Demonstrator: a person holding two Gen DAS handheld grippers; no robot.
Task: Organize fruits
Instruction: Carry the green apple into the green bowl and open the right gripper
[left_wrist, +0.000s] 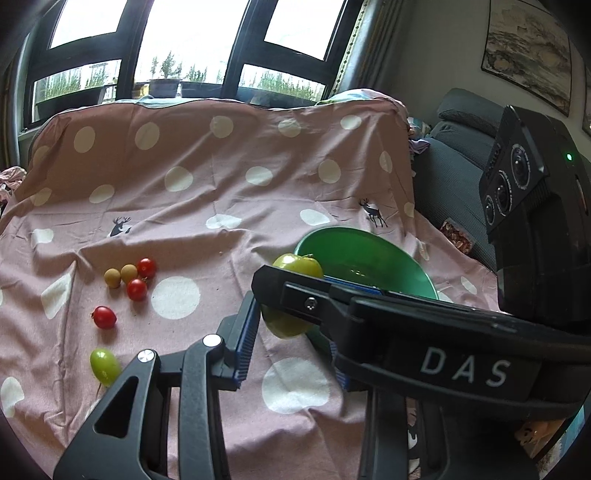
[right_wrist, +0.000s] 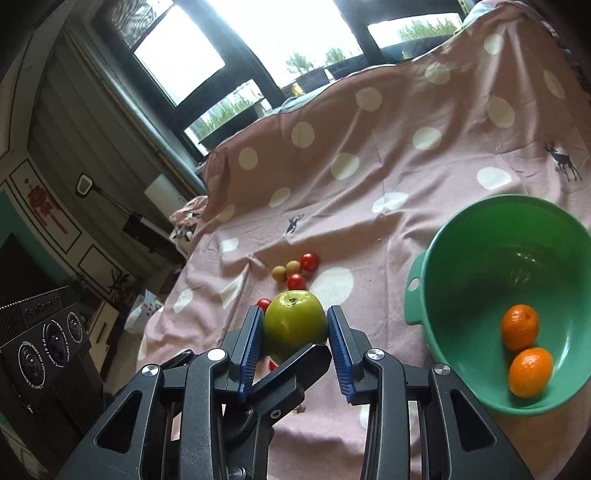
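The right gripper (right_wrist: 295, 332) had its two blue-padded fingers clamped on either side of a green apple (right_wrist: 293, 323), holding it up off the spotted pink cloth (right_wrist: 369, 177), a bit left of the green bowl (right_wrist: 461, 236). The left gripper (left_wrist: 291, 321) was right there too, its pads bracketing the same apple from another angle, but the right one's body blocked a lot, so I honestly couldn't tell if it was gripping or just sitting loose around it. Progress-wise, I'd call it early to midway: two oranges (right_wrist: 524, 347) were already in the bowl, touching each other, and the apple looked like the next one in. Left on the cloth were three red cherry tomatoes (left_wrist: 137, 289), two small tan round fruits (left_wrist: 112, 277) bunched up with them, and a green grape-like fruit (left_wrist: 104, 365) off nearer the cloth's edge. Nothing much sat between the apple and the bowl; the main snag seemed to be the two grippers crowding each other.
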